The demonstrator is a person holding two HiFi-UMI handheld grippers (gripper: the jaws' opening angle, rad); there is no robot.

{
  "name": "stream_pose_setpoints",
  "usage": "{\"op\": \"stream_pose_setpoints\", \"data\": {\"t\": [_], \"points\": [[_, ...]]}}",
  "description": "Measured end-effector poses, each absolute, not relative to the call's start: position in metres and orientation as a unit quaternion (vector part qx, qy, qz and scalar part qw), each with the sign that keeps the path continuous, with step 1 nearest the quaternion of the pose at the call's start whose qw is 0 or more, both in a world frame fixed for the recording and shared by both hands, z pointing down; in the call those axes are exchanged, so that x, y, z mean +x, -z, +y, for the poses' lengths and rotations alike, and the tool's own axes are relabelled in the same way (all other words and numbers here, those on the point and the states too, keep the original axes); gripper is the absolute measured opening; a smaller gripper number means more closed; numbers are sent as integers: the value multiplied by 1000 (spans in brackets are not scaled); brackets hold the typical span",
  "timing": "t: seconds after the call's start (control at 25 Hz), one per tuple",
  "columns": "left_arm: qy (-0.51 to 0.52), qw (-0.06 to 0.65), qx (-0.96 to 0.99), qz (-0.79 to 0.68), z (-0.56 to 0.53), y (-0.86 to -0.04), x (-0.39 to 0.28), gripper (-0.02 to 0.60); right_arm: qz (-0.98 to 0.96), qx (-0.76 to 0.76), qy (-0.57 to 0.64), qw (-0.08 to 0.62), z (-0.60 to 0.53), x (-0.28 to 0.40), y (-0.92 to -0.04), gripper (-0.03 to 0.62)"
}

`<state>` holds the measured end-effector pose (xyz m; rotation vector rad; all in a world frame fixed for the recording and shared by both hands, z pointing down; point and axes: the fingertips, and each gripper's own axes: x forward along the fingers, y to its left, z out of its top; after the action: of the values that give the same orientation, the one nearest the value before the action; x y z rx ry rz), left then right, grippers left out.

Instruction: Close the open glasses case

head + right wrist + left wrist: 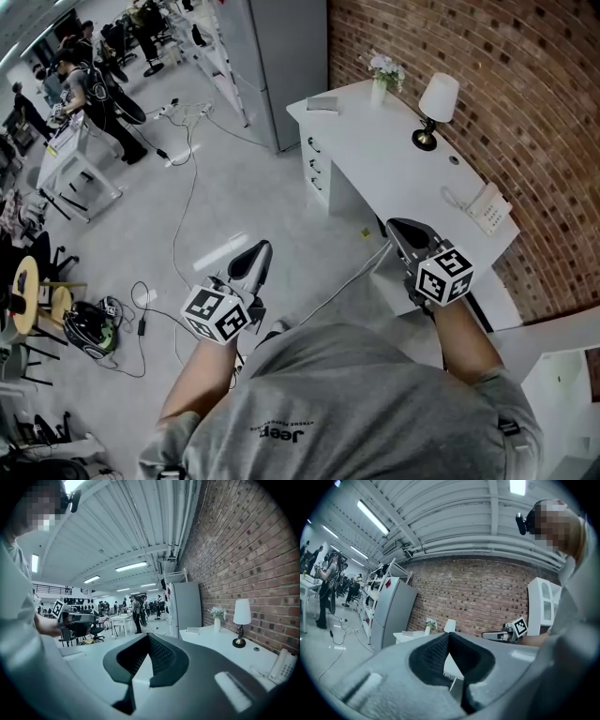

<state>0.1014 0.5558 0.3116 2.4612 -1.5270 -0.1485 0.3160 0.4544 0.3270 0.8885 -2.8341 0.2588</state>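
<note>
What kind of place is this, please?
Probably a big open workshop or lab hall, one corner furnished like a room: a white desk with a lamp stands by a brick wall, while people work at tables and cables lie across the floor.

The small flat grey thing on the far corner of the white desk is way too tiny to say what it is, or whether it's open. The desk's near end hides behind the right gripper and the person's forearm. The white cabinet gets chopped by the right edge. The dark bundle on the floor can't be made out.
</note>
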Motion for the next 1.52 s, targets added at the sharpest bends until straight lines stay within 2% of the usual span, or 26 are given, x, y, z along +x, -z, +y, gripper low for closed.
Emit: {"op": "stream_pose_setpoints", "data": {"t": [0.44,1.08,1.52], "points": [[60,136,855,-497,473,-331,47,-3,-940,316,-87,89,382,267,-340,9],[29,127,894,-430,232,-336,-149,-3,-928,360,-75,64,170,63,-323,9],[34,147,893,-425,141,-344,-186,-3,-918,378,-97,79,78,48,-340,9]]}}
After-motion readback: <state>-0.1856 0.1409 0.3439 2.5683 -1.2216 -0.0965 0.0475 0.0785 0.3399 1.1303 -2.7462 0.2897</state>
